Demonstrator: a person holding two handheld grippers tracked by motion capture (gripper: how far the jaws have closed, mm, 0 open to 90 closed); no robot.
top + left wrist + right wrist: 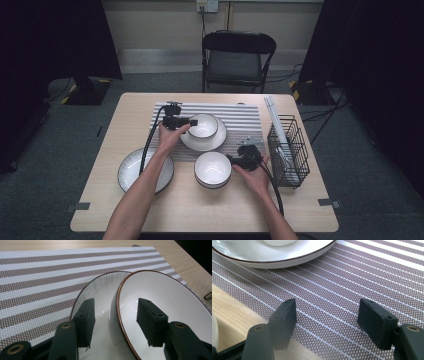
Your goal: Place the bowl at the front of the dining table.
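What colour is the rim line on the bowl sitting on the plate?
Reddish-brown, a thin line around the white bowl's edge; the left gripper view shows it best.

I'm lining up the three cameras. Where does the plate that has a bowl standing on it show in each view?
High view: the plate lies mid-table on the striped mat, under the bowl.
Left gripper view: plate at centre, left of the bowl, whose rim stands between the open jaws.
Right gripper view: plate along the top edge.
Shared landmark: the striped mat.
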